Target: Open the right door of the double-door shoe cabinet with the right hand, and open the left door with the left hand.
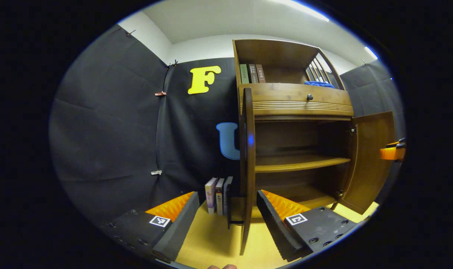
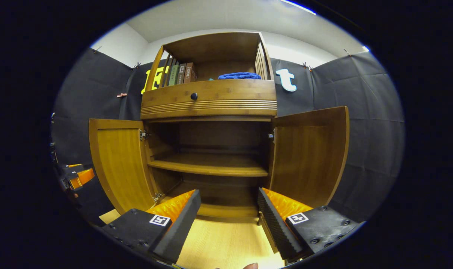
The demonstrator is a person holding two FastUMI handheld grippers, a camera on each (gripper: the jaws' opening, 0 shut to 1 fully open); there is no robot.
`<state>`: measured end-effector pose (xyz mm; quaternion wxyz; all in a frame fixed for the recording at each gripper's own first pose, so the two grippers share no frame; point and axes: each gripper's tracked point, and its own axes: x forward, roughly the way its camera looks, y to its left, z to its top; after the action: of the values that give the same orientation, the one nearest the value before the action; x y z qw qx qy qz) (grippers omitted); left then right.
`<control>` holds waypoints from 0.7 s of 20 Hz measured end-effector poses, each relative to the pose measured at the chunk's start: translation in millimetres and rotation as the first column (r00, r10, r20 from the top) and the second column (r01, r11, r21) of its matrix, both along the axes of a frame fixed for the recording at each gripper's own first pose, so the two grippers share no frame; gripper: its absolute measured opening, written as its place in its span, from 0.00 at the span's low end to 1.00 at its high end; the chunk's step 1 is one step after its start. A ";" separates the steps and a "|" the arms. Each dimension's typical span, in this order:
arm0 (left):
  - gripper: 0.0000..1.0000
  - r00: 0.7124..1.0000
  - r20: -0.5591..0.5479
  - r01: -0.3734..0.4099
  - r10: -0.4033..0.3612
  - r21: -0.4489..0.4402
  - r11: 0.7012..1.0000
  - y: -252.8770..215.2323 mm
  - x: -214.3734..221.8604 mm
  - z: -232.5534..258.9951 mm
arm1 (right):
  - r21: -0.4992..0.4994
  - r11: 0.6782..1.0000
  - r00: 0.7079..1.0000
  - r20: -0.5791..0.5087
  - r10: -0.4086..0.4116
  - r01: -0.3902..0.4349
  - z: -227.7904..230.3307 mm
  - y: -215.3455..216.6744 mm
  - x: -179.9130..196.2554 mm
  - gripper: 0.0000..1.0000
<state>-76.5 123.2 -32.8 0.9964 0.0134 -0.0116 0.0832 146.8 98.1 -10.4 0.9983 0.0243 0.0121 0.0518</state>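
I see both doors of the shoe cabinet swung wide; my right gripper faces its shelves, jaws apart; left gripper straddles the left door edge, jaws apart.

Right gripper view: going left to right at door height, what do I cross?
Left gripper → open left door → cabinet's inner shelf → open right door → booth wall.

left gripper view edge-on beside cabinet, right gripper view frontal
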 end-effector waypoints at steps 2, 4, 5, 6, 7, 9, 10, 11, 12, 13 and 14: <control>0.97 1.000 0.003 0.021 -0.021 -0.008 1.000 -12.6 2.9 4.8 | -0.001 1.000 1.000 0.010 0.003 -0.003 3.6 4.5 -1.7 0.97; 0.99 0.999 0.007 0.041 -0.041 0.010 0.999 -27.1 4.7 10.2 | 0.004 1.000 1.000 0.018 0.005 -0.005 5.9 10.8 -4.9 0.94; 0.99 0.999 0.007 0.046 -0.046 0.024 0.999 -32.7 6.4 12.8 | 0.007 1.000 1.000 0.022 0.005 -0.005 6.6 10.4 -4.7 0.94; 0.97 0.999 0.004 0.050 -0.050 0.033 0.998 -38.0 7.0 15.7 | 0.011 1.000 1.000 0.026 0.003 -0.003 7.1 12.3 -5.6 0.94; 0.97 0.998 0.001 0.060 -0.060 0.035 0.998 -44.2 7.7 16.7 | 0.014 1.000 1.000 0.029 -0.001 0.001 8.0 16.6 -8.1 0.94; 0.99 0.997 0.007 0.083 -0.083 0.030 0.996 -58.1 10.3 21.7 | 0.017 1.000 0.999 0.029 -0.015 0.014 8.9 18.8 -9.5 1.00; 0.99 0.996 0.011 0.092 -0.093 0.030 0.995 -63.1 11.5 23.7 | 0.012 1.000 0.999 0.034 -0.025 0.025 9.6 18.2 -10.3 1.00; 0.97 0.995 0.013 0.099 -0.099 0.032 0.995 -65.6 12.1 24.1 | 0.003 0.999 0.998 0.040 -0.039 0.038 10.9 17.2 -10.6 0.97; 0.97 0.994 0.013 0.104 -0.105 0.036 0.994 -68.0 12.7 25.5 | -0.005 0.999 0.998 0.045 -0.051 0.051 11.1 14.8 -12.0 0.94; 0.96 0.994 0.015 0.110 -0.111 0.041 0.993 -69.1 13.5 26.0 | -0.012 0.998 0.997 0.051 -0.061 0.062 11.3 13.5 -12.2 0.96; 0.99 0.994 0.016 0.111 -0.112 0.046 0.993 -70.3 12.6 28.6 | -0.017 0.997 0.996 0.054 -0.072 0.073 12.2 11.5 -12.5 0.97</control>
<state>-63.9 52.8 -4.3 0.9988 0.0344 -0.0232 0.0271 134.2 109.6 1.8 0.9997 0.0138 -0.0148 0.0162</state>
